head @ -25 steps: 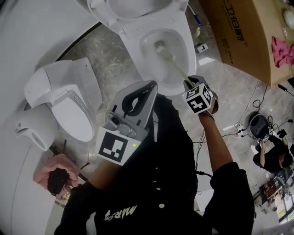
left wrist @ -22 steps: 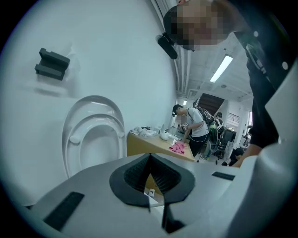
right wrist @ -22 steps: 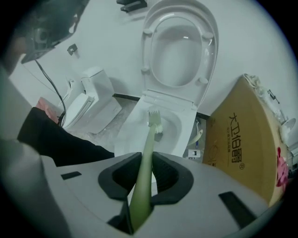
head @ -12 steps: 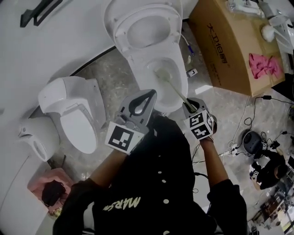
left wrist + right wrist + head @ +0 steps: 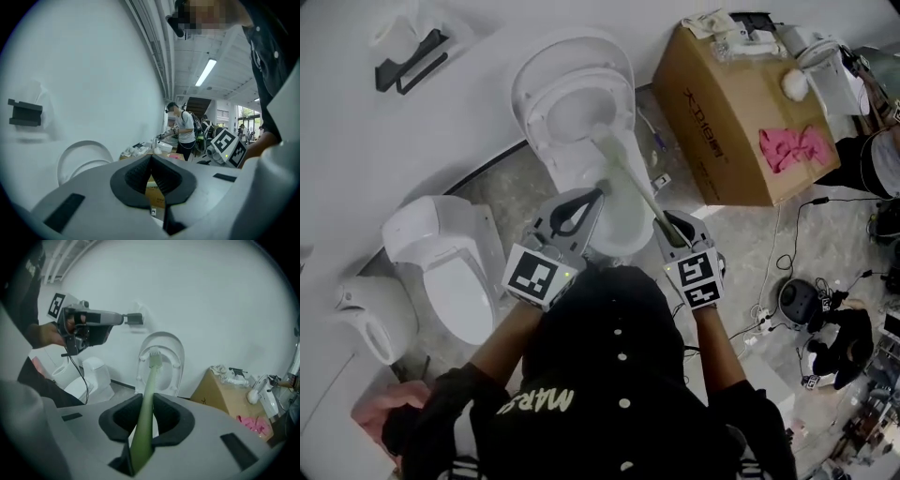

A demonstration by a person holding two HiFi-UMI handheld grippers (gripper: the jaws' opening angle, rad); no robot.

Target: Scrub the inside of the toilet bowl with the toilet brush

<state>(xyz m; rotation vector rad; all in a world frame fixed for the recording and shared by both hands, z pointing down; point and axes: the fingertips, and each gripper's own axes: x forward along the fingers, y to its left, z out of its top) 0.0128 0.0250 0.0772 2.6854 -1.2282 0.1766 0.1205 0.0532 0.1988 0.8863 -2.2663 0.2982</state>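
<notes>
The white toilet (image 5: 579, 172) stands against the wall with its lid (image 5: 572, 89) raised. My right gripper (image 5: 662, 226) is shut on the pale green handle of the toilet brush (image 5: 630, 183). The brush head (image 5: 605, 145) points up and away, level with the raised lid. In the right gripper view the handle (image 5: 147, 394) runs out from between the jaws of my right gripper (image 5: 146, 404) to the white bristles (image 5: 155, 356) in front of the lid (image 5: 165, 348). My left gripper (image 5: 597, 195) hovers beside the bowl, shut and empty, as the left gripper view (image 5: 151, 160) also shows.
A second white toilet (image 5: 450, 267) and a white fixture (image 5: 370, 314) stand at the left. A cardboard box (image 5: 722, 108) with a pink cloth (image 5: 792, 145) sits right of the toilet. Cables (image 5: 787, 300) and a crouching person (image 5: 848, 347) are at the lower right. A black holder (image 5: 408, 61) hangs on the wall.
The brush head has come up out of the bowl and now points toward the raised lid. Both grippers have drawn closer together in front of the toilet.
</notes>
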